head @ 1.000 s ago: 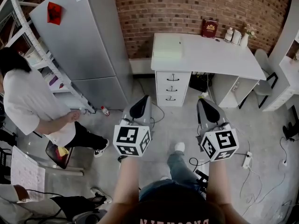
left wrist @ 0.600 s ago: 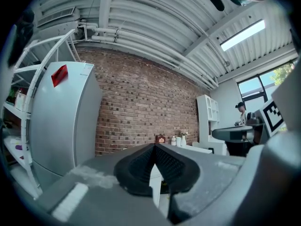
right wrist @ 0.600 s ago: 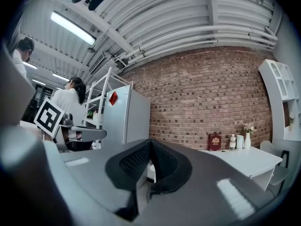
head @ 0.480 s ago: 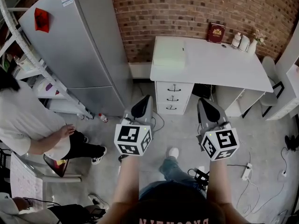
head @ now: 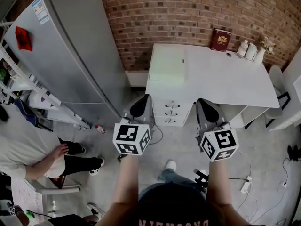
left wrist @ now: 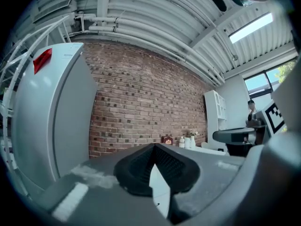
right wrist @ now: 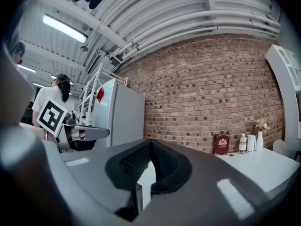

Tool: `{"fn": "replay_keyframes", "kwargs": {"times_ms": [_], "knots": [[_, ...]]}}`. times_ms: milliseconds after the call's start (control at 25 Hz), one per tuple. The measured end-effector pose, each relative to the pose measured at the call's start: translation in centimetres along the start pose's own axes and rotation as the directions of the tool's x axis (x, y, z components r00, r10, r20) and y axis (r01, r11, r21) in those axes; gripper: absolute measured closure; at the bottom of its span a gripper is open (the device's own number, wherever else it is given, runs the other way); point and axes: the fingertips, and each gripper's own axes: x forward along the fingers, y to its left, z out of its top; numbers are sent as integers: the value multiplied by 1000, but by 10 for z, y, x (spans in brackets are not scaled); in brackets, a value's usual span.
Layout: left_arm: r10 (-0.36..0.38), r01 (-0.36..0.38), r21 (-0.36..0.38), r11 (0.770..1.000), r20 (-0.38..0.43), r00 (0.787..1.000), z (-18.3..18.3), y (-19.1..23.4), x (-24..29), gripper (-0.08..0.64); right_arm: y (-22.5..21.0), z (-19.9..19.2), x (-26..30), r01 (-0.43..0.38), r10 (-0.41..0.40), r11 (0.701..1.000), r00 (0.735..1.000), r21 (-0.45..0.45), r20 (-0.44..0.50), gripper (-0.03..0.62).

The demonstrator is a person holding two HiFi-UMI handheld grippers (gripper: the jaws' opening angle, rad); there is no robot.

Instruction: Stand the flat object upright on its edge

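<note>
1. A person (head: pixel 33 157) crouches on the floor, left of the grey refrigerator (head: pixel 70 60).
2. The left gripper (head: pixel 142 102) is clenched on nothing and hangs in the air short of the white desk (head: pixel 225 79).
3. The pale flat pad (head: pixel 168 65) lies flat on the desk's left end, well apart from both grippers.
4. The right gripper (head: pixel 203 105) is likewise clamped together, empty.
5. A red book (head: pixel 220 39) stands against the brick wall.

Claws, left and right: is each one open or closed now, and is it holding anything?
Left claw: closed, holding nothing.
Right claw: closed, holding nothing.
</note>
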Motion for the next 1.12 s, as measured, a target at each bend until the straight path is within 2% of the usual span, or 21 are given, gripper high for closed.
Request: {"fn": "replay_keyframes", "kwargs": {"times_ms": [320, 720, 1120], "knots": [[17, -17, -10, 1000, -9, 1000, -3, 18, 68, 560, -52, -7, 50, 7, -7, 1000, 1000, 12, -16, 591], [46, -47, -26, 999, -36, 998, -19, 52, 111, 560, -74, -21, 101, 1, 0, 1000, 999, 11, -42, 591], [43, -44, -30, 999, -49, 998, -20, 100, 184, 560, -110, -24, 177, 16, -16, 1000, 999, 9, -49, 591]]}}
